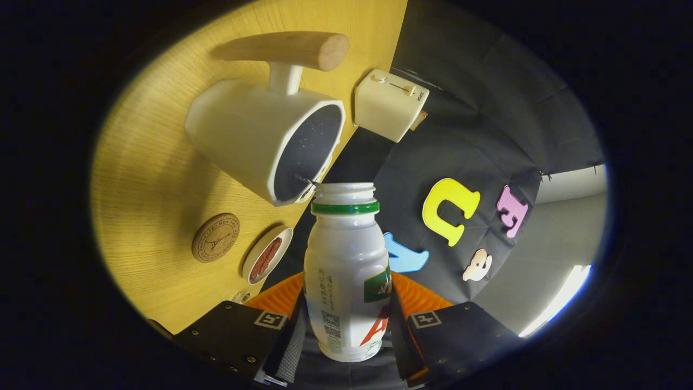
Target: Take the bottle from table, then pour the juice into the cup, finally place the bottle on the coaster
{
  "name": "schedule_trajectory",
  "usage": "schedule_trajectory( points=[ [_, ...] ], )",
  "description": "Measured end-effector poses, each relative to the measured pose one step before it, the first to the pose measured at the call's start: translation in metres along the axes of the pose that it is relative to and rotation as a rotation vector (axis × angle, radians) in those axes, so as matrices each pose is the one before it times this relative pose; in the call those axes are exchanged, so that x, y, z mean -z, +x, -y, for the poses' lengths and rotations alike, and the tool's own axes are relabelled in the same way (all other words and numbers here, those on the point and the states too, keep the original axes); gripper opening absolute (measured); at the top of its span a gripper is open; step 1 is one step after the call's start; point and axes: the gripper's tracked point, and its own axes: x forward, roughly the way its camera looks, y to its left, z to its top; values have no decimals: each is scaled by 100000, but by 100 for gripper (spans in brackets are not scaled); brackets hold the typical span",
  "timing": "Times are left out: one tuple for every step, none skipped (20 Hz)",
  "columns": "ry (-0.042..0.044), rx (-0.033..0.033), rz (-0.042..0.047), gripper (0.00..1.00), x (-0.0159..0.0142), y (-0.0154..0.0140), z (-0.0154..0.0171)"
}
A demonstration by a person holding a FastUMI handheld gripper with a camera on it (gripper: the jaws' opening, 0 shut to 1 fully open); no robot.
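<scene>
Your tongs (346,319) are clamped on the bottle (346,271), one finger pressed to each side of its lower body, so the bottle sits between the fingers and reaches out ahead of them. Its cap is off and the open mouth, above a green neck ring, lies right at the rim of the cup (265,141). The whole view is rolled over, so the tabletop (141,179) stands like a wall beside your tongs.

The cup is a white, straight-sided mug with a dark inside and a wooden bar handle; its near rim edge almost touches the bottle's neck, and you cannot tell from here whether they meet. Something small and thin lies at the lip of the cup where the bottle meets it; it is too small to make out.

Beyond the cup a cream toaster (391,105) stands at the tabletop's far edge. Off to the cup's side of your fingers, the round cork coaster (215,237) lies bare on the wood, with open tabletop around it. Between the coaster and the tongs sits a small white dish (267,255) holding something reddish brown, close to the tabletop's edge.

The bottle's base is cut off behind the fingers, and its label is too blurred to read.
</scene>
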Motion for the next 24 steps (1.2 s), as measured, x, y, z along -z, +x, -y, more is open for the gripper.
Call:
schedule_trajectory(
  points=[
    [-156, -236, 143, 68, -64, -22, -40],
    [-347, 167, -61, 68, -12, -41, 32],
    [-187, 6, -75, 68, -11, -57, 1],
    [59, -114, 8, 68, 28, 7, -57],
    [-25, -195, 130, 68, -16, -8, -63],
    [-139, -104, -258, 68, 41, -22, 64],
    [22, -70, -167, 68, 1, 11, -11],
    [148, -269, -61, 68, -23, 7, -6],
    [110, 60, 165, 68, -51, -20, 49],
    [109, 93, 60, 68, -39, 56, 94],
    [157, 46, 52, 68, -46, -7, 13],
    [66, 3, -21, 68, -69, -60, 9],
    [-170, -47, 76, 68, -11, -14, 28],
    [-182, -15, 117, 68, -10, 15, -1],
    [-86, -127, 22, 68, -64, 5, 5],
    [-32, -119, 113, 68, -61, -32, -64],
    [37, 27, 1, 68, -7, -44, 71],
    [265, 34, 4, 68, 7, -28, -33],
    [837, -317, 209, 68, 33, 3, -61],
    [1616, -769, 165, 68, -112, 36, -4],
    [2344, -908, 411, 68, -18, 20, -75],
    [2496, -1134, 402, 68, -122, 7, -133],
    [2315, -979, 346, 68, -31, -27, -221],
    [2021, -647, 251, 68, -41, -155, -111]
  ],
)
